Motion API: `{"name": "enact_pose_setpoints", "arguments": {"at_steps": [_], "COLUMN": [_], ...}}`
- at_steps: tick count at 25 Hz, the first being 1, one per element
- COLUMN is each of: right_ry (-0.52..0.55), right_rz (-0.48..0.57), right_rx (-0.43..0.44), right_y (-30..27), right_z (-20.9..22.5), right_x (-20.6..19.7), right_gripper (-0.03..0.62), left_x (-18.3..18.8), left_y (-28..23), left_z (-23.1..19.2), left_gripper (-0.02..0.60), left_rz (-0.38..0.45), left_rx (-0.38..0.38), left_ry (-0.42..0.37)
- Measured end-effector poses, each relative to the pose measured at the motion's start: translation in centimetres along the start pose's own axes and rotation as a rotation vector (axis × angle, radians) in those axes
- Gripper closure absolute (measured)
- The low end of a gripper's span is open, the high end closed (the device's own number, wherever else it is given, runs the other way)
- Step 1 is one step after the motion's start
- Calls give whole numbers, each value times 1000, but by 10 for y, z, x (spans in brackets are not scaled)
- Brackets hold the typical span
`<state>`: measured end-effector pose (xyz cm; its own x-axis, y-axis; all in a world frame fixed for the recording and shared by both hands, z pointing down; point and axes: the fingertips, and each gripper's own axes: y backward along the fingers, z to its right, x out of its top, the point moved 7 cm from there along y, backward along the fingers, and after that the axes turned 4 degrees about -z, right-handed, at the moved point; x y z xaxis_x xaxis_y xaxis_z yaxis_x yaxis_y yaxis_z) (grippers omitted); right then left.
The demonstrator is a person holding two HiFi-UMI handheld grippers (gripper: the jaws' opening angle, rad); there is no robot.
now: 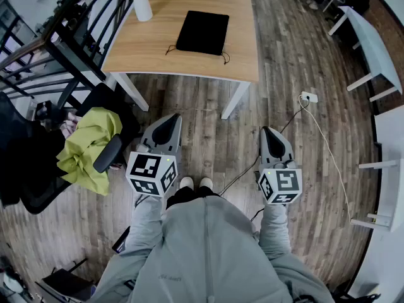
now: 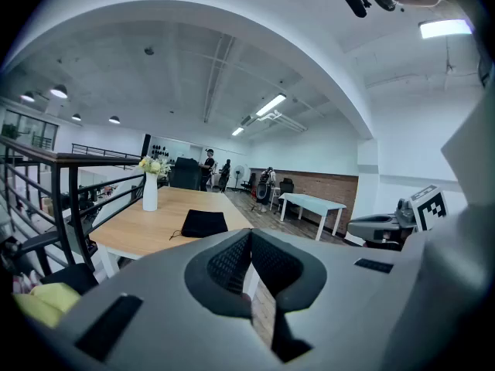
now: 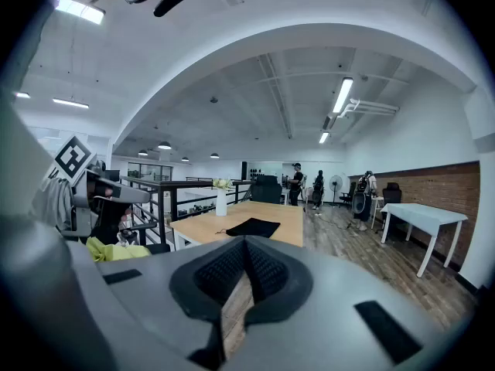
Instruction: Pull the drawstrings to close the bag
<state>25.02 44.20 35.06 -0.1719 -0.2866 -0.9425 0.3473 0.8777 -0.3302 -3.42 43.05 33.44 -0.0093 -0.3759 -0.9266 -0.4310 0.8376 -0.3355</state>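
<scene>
A flat black drawstring bag [image 1: 202,32] lies on the wooden table [image 1: 145,49] well ahead of me, with thin cords trailing from its near corners [image 1: 170,49]. Both grippers hang over the wood floor, short of the table and apart from the bag. My left gripper [image 1: 170,121] is shut with nothing between its jaws, and so is my right gripper [image 1: 270,133]. From the left gripper view the bag [image 2: 203,223] sits beyond the closed jaw tips [image 2: 249,238]. The right gripper view shows the bag [image 3: 253,226] past its closed tips [image 3: 245,246].
A white vase of flowers [image 1: 141,4] stands at the table's far left. A black railing [image 1: 38,49] and a chair with yellow-green cloth [image 1: 88,147] are at the left. A power strip with cable [image 1: 308,96] lies on the floor. White tables [image 1: 372,46] stand at the right.
</scene>
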Motion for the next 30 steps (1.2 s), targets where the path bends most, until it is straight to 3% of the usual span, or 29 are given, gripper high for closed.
{"name": "enact_pose_setpoints", "arguments": {"at_steps": [9,16,30], "right_ry": [-80,-117,-149], "right_rz": [-35,-59,-83], "right_rx": [120,167,158], "right_y": [-6,-23,-124], "right_z": [13,20,34], "right_x": [-15,-21,6], "right_gripper": [571,571,571], "left_x": [-7,-11,23], "left_y": [-3,-13,-85], "left_z": [15,11,-61], "left_gripper": [554,554,554], "left_rz": [-11,-42,-57], "left_rx": [60,89,95], "left_ry": [6,15,17]}}
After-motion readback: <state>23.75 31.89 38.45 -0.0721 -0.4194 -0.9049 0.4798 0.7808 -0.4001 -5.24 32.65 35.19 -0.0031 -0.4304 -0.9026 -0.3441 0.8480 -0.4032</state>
